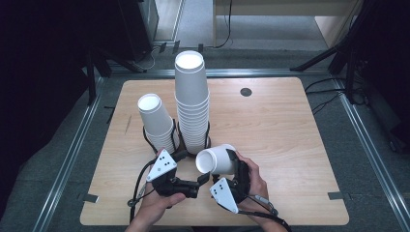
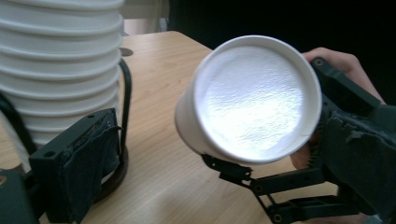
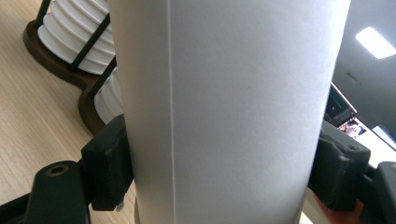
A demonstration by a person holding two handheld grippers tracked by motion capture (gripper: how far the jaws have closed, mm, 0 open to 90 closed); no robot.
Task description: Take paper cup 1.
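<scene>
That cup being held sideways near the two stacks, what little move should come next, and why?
Probably tip the cup upside down and lift it toward the short stack. The right gripper clamps it on its side, while both stacks stand inverted and the tall stack sits much higher.

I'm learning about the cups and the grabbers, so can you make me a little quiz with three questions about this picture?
1. True or false: the right gripper holds a single white paper cup tipped on its side.
2. Which stack is taller? A: the left stack of white paper cups. B: the middle stack of white paper cups.
3. Fill in: the left gripper is ____, with nothing between its jaws.

Key
1. True: both black pads press the cup's wall, and its flat bottom faces the left gripper.
2. B: it rises well above the other, and both stand in a dark wire holder on the light wooden table.
3. Open.
</scene>
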